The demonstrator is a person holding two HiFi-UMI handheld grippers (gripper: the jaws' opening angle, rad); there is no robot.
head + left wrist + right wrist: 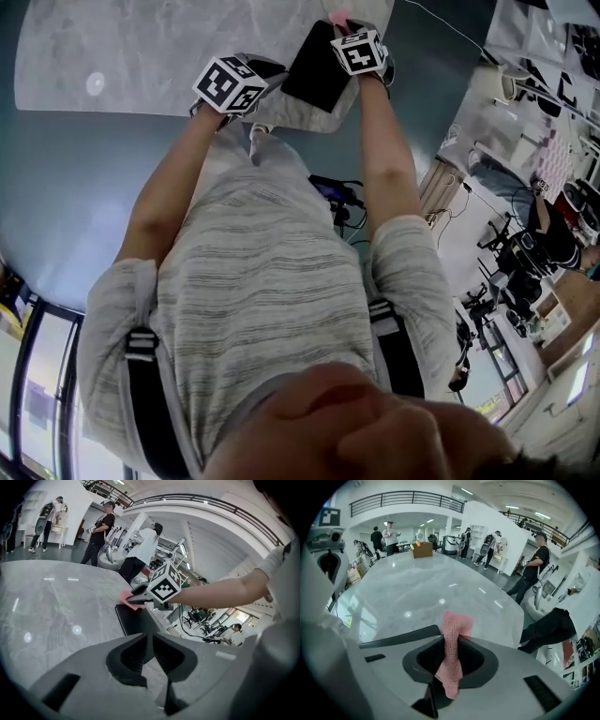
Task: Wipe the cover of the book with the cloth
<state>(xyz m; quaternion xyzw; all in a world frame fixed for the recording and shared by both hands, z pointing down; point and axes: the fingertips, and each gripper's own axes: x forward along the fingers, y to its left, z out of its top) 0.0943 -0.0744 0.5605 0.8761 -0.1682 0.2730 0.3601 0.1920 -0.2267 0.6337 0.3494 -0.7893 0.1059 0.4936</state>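
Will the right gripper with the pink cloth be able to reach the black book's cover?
Probably yes. The right gripper holds the pink cloth right at the far end of the black book, and nothing I can see lies on the cover in its way.

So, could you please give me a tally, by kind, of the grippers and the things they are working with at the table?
Book, black: 1
Cloth, pink: 1
Grippers: 2 (left gripper shut and empty, right gripper shut on the cloth)
Total: 4
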